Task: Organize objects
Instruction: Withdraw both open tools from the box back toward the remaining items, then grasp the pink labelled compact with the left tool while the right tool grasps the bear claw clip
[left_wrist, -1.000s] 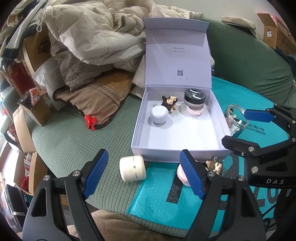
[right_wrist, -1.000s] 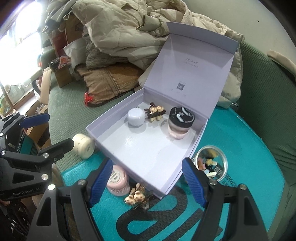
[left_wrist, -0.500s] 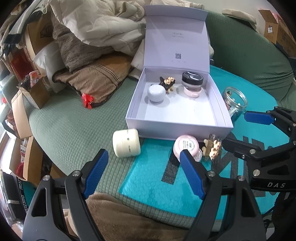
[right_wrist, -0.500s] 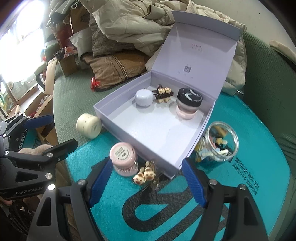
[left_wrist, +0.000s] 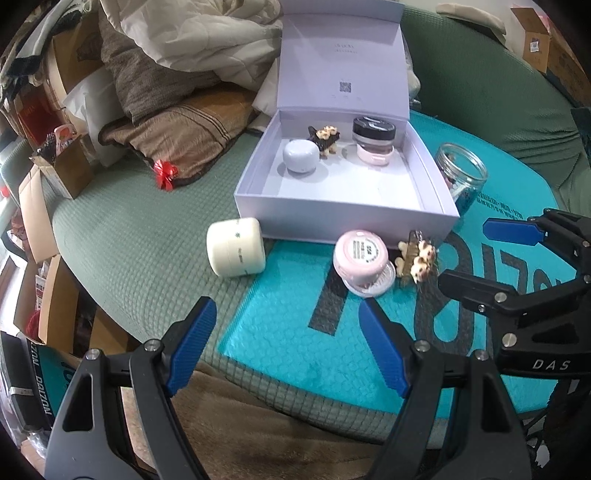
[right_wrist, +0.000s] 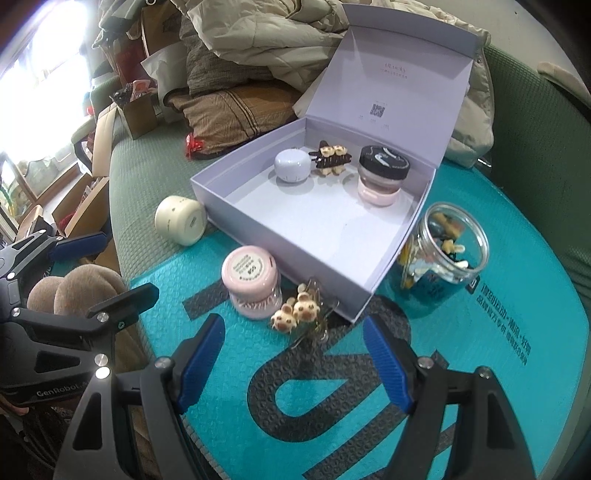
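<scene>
Grippers spread, both empty.
Left gripper (left_wrist: 286, 341) and right gripper (right_wrist: 293, 356) sit near the pink-lidded round jar (left_wrist: 362, 258), seemingly upside down; open lilac box (left_wrist: 343, 212) just beyond.

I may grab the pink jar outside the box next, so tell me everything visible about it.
The pink jar is small and round, with an opaque pale-pink part on top bearing a printed round label and a clear ribbed part beneath, so it looks upside down. It stands slightly tilted on the teal mat, just before the open box's front wall, beside the bear hair clip. Neither gripper touches it.
</scene>
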